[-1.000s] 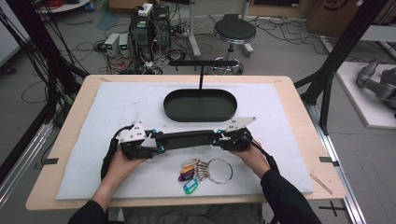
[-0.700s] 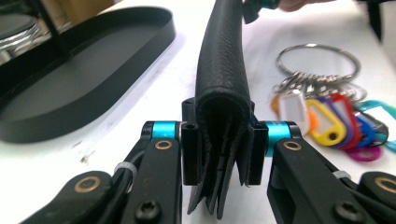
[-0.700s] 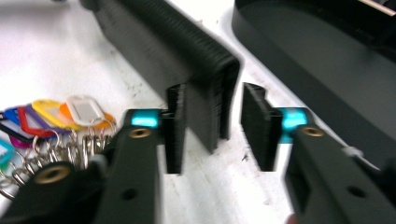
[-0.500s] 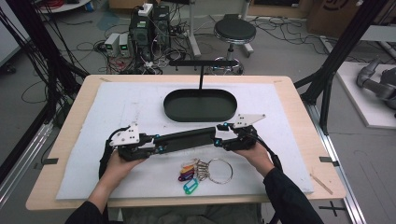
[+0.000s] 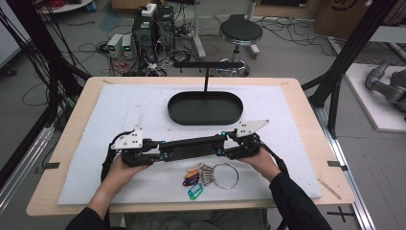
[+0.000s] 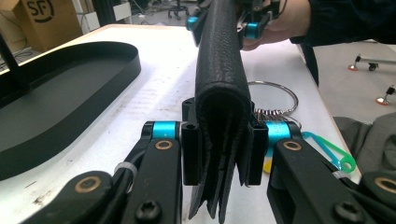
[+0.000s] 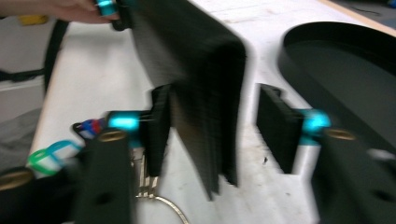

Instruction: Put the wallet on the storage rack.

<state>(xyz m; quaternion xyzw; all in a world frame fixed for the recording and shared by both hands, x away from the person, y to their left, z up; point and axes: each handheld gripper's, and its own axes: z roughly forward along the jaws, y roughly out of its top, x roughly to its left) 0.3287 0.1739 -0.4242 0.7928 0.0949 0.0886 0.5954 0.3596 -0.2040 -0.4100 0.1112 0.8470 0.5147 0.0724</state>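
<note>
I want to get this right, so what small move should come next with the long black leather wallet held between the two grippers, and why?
Probably close the right gripper again. Its jaws have just been closing, yet one pad still stands apart from the long black leather wallet, while the left gripper clamps the other end. With both ends held, the wallet could then travel to the black oval tray behind it.

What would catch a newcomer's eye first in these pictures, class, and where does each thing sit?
First, the long black leather wallet held level above the white mat between both grippers: the left gripper is clamped on one end, while the right gripper has one pad off it, its jaws having just been closing. Next, the key ring with coloured tags lies nearer the person, and the black oval tray sits beyond.
</note>
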